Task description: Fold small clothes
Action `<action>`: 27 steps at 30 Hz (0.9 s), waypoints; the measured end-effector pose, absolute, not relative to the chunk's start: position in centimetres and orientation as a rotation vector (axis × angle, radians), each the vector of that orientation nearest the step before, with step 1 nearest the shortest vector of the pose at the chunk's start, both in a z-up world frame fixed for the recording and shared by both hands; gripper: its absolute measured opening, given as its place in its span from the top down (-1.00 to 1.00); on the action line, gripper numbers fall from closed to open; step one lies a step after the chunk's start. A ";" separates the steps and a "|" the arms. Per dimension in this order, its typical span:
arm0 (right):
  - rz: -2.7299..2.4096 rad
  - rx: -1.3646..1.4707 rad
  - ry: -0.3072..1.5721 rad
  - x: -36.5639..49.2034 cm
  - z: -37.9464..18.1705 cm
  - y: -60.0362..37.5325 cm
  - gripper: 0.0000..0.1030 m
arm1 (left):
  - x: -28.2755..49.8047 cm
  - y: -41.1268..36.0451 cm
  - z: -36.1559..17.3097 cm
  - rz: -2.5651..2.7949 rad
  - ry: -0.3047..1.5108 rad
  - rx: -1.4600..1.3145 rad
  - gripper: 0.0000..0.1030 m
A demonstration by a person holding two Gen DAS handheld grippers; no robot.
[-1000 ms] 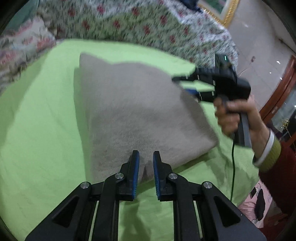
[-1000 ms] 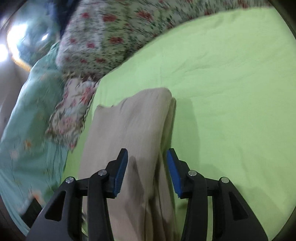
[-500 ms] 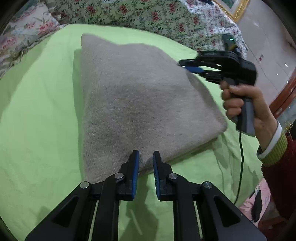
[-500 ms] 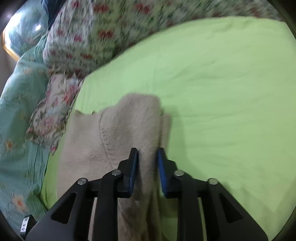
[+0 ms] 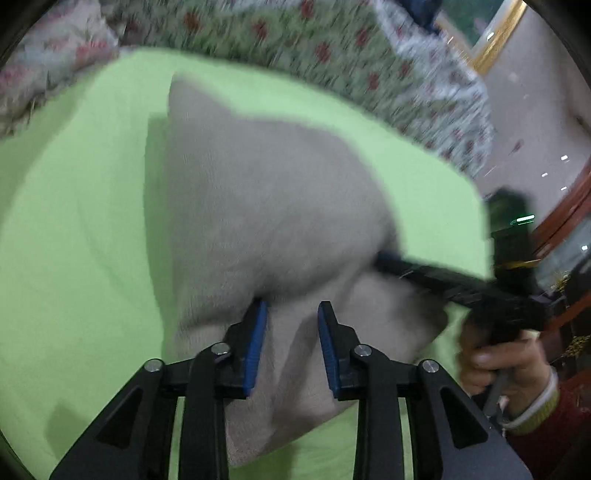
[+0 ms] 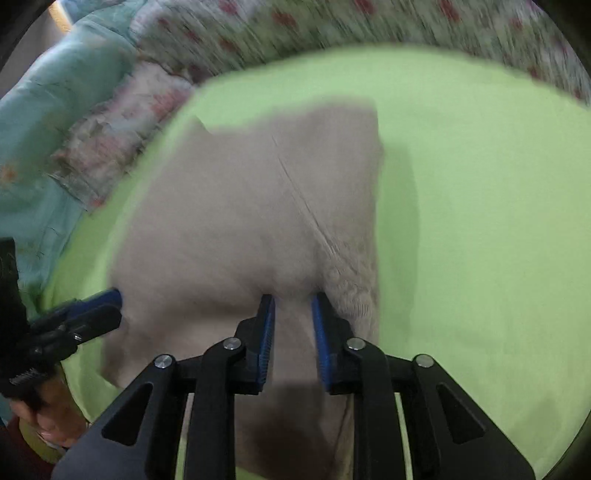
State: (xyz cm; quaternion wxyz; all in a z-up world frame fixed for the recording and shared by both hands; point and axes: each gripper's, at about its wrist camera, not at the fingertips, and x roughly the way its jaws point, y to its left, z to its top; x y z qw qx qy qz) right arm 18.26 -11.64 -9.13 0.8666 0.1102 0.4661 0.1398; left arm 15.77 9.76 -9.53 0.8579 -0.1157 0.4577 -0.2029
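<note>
On the green bed sheet (image 5: 74, 221), both grippers pinch the beige garment (image 5: 266, 206): left gripper (image 5: 291, 314) fingers opening, right gripper (image 6: 293, 304) fingers closing.

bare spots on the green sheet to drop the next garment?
Free: green sheet on the beige garment's seam side, out to the floral quilt; a strip on its other side. Crowded: the near edge, where both grippers work.

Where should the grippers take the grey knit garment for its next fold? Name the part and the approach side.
Probably the near edge of the grey knit garment, from the near side, angled down. That doubled edge bulges off the green sheet, so the left gripper and right gripper can pinch it.
</note>
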 end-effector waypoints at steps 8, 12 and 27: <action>0.265 0.189 0.962 15.2 -7.6 -11.4 0.54 | 12.9 9.8 -8.8 -0.381 0.939 -0.220 0.60; 0.262 0.119 0.973 12.1 -7.8 -10.6 0.54 | 9.3 9.8 -8.8 -0.360 0.932 -0.155 0.52; 0.231 0.117 0.976 10.1 -8.6 -12.0 0.56 | 7.4 10.2 -10.0 -0.320 0.966 -0.143 0.52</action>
